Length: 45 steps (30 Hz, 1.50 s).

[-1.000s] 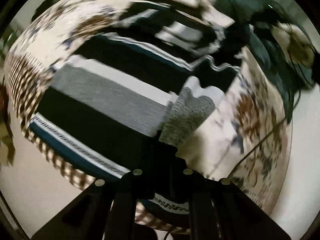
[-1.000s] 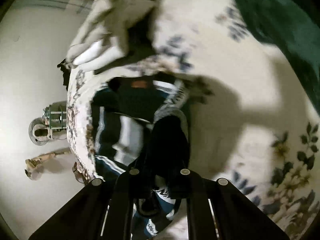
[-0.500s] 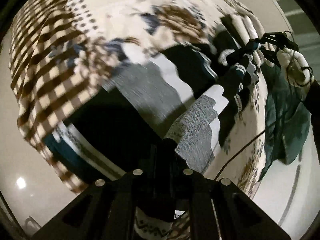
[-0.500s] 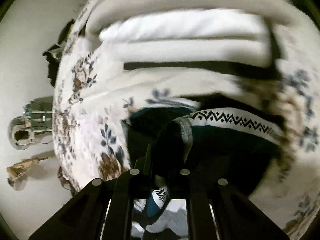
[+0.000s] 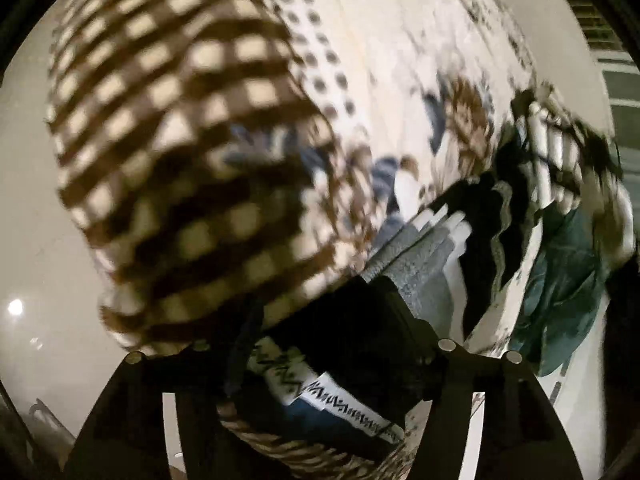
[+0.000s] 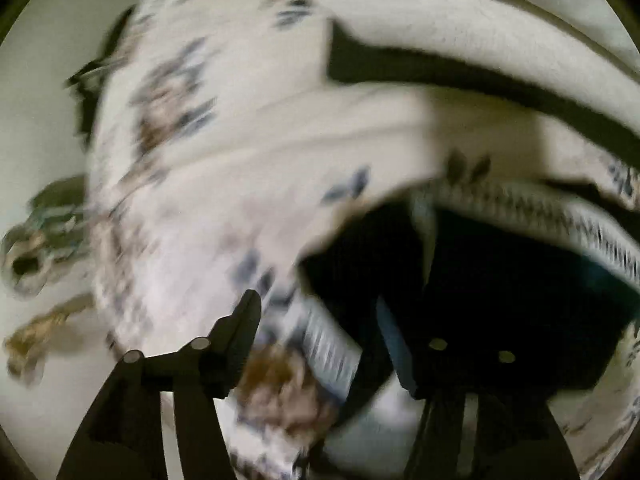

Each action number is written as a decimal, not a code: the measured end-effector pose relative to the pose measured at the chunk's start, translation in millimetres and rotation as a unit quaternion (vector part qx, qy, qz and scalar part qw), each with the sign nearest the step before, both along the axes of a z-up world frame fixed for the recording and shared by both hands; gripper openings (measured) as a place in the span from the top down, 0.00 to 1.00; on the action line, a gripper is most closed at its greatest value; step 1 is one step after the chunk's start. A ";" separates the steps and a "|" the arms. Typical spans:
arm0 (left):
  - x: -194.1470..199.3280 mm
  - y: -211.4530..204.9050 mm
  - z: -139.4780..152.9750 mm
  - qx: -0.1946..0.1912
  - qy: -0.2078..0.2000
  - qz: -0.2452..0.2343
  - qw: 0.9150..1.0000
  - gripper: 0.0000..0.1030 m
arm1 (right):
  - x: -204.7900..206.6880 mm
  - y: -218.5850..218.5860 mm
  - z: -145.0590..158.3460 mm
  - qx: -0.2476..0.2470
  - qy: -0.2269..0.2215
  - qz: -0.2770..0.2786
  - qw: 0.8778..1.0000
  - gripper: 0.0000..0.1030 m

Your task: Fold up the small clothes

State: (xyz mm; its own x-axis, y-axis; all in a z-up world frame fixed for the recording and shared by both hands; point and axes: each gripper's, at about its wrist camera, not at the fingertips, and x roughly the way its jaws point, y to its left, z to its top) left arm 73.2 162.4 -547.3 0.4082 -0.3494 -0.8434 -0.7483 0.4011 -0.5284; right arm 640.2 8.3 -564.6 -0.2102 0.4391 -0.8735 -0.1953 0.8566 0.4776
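Note:
A small striped knit garment, black, grey, white and teal with a zigzag trim, lies on a floral bedspread. In the left wrist view the garment (image 5: 420, 272) runs from between the fingers toward the right, folded over itself. My left gripper (image 5: 320, 344) has its jaws wide apart with the cloth lying between them. In the right wrist view the garment (image 6: 500, 280) lies at lower right. My right gripper (image 6: 336, 320) is open; its left fingertip (image 6: 244, 316) is clear of the cloth and its right finger is dark against the cloth.
The floral bedspread (image 6: 248, 152) covers the bed. A brown-and-cream checked cloth (image 5: 180, 152) fills the left of the left wrist view. A dark green garment (image 5: 560, 280) lies at the right. A cream pillow (image 6: 480, 32) lies beyond. Pale floor (image 5: 32, 240) shows at the edges.
Both grippers were shut on the garment and have opened, letting it go. The garment now lies folded over on the bed. Both views have swung and are blurred.

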 end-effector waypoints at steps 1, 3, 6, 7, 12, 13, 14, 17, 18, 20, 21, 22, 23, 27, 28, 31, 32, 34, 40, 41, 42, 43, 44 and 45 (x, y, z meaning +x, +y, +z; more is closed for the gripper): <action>-1.6 0.6 3.5 0.005 0.000 -0.009 1.000 0.36 | -20.0 -9.8 10.5 0.008 -0.003 0.014 1.000 0.39; 5.4 -6.9 6.2 0.022 0.007 -0.050 0.998 0.36 | -65.4 -35.4 24.4 -0.001 -0.011 0.041 0.999 0.39; 21.4 -26.5 -1.9 0.041 0.030 -0.113 0.992 0.36 | -142.4 -81.0 24.0 -0.037 -0.011 0.060 0.997 0.39; 26.7 -34.6 -6.7 0.053 0.039 -0.131 0.989 0.38 | -166.7 -94.9 19.8 -0.048 -0.011 0.062 0.997 0.39; 29.0 -56.8 -16.8 0.095 0.049 -0.175 0.979 0.70 | -314.4 -159.9 -50.7 -0.063 0.109 0.023 0.992 0.39; 25.1 -56.1 -15.4 0.098 0.047 -0.173 0.979 0.71 | -346.2 -168.3 -68.7 -0.062 0.134 0.011 0.989 0.39; 21.6 -54.8 -14.5 0.098 0.047 -0.173 0.979 0.71 | -367.7 -173.8 -79.8 -0.060 0.148 0.005 0.987 0.40; 15.9 -51.8 -13.4 0.102 0.051 -0.184 0.976 0.71 | -427.0 -180.7 -107.6 -0.049 0.171 -0.006 0.984 0.64; 12.7 -50.0 -13.0 0.098 0.053 -0.190 0.975 0.70 | -442.5 -186.4 -110.3 -0.041 0.172 -0.021 0.984 0.64; 9.3 -47.7 -11.2 0.092 0.055 -0.191 0.976 0.68 | -466.8 -195.2 -108.7 -0.022 0.176 -0.030 0.984 0.69; 6.3 -45.4 -8.5 0.087 0.054 -0.189 0.977 0.68 | -470.5 -199.0 -106.9 -0.017 0.180 -0.034 0.983 0.69; 5.3 -44.8 -6.8 0.083 0.050 -0.188 0.977 0.67 | -472.5 -204.6 -104.3 -0.010 0.185 -0.042 0.982 0.69; 1.0 -43.1 -4.9 0.079 0.046 -0.188 0.978 0.67 | -470.9 -216.2 -98.1 0.010 0.192 -0.065 0.979 0.69; -3.1 -44.7 -4.1 0.079 0.039 -0.202 0.975 0.66 | -470.1 -244.9 -84.3 0.062 0.197 -0.091 0.974 0.64; -7.3 -44.0 -6.4 0.076 0.039 -0.198 0.976 0.66 | -473.2 -246.1 -85.0 0.064 0.199 -0.082 0.974 0.64; -8.6 -47.1 -12.7 0.069 0.041 -0.188 0.979 0.66 | -483.2 -227.3 -90.3 0.045 0.191 -0.013 0.981 0.64; -8.8 -47.1 -12.5 0.069 0.041 -0.187 0.979 0.66 | -488.8 -217.3 -93.5 0.034 0.177 -0.002 0.984 0.64; -7.7 -46.5 -13.7 0.069 0.041 -0.185 0.979 0.66 | -491.4 -213.4 -98.4 0.041 0.180 -0.013 0.983 0.64; -8.9 -46.7 -11.6 0.067 0.037 -0.186 0.980 0.66 | -496.8 -205.1 -97.0 0.030 0.173 -0.021 0.984 0.87; -10.4 -45.9 -11.3 0.067 0.036 -0.187 0.979 0.66 | -498.1 -198.2 -98.5 0.026 0.174 -0.013 0.984 0.89; -11.1 -46.4 -11.2 0.067 0.035 -0.186 0.980 0.66 | -500.1 -190.2 -100.9 0.021 0.176 -0.002 0.984 0.91; -12.2 -45.9 -10.9 0.067 0.034 -0.185 0.980 0.66 | -506.4 -188.1 -100.0 0.015 0.178 0.013 0.984 1.00; -13.5 -45.0 -11.1 0.066 0.033 -0.184 0.980 0.66 | -513.3 -187.2 -102.6 0.007 0.190 0.036 0.981 1.00; -14.4 -44.3 -11.7 0.065 0.033 -0.182 0.981 0.66 | -522.9 -184.3 -106.6 0.005 0.200 0.051 0.979 1.00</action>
State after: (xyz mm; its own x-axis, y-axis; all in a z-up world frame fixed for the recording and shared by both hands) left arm 58.7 118.1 -559.1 0.2206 -0.3495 -0.9106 -0.5741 0.7082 -0.4109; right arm 117.3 -176.1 -671.3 -0.5771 0.4059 -0.7087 -0.0755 0.8375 0.5412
